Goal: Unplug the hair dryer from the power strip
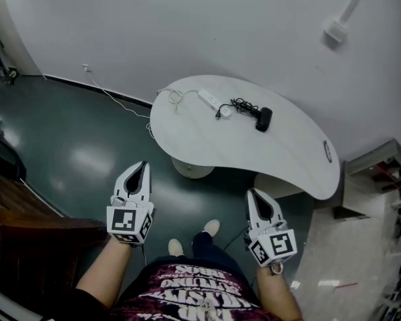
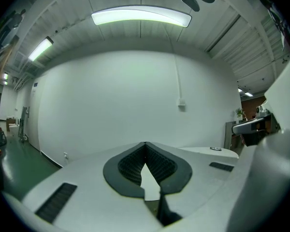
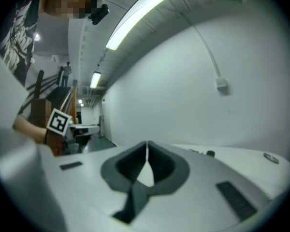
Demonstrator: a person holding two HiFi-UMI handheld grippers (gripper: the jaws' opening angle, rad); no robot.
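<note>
A: White surface (image 1: 281,159), head view: black hair dryer (image 1: 262,119) lying flat, just right of power strip (image 1: 209,100), cord bunched between. Long axis roughly near-to-far; nozzle end unclear.
B: Left claw (image 1: 141,168), right claw (image 1: 256,194) well short, probably on approach.
A: Left gripper view: tips together, empty. Right gripper view: same.

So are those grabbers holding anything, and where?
Nothing is held. The left gripper and right gripper are both shut and empty; the hair dryer lies on the table.
</note>
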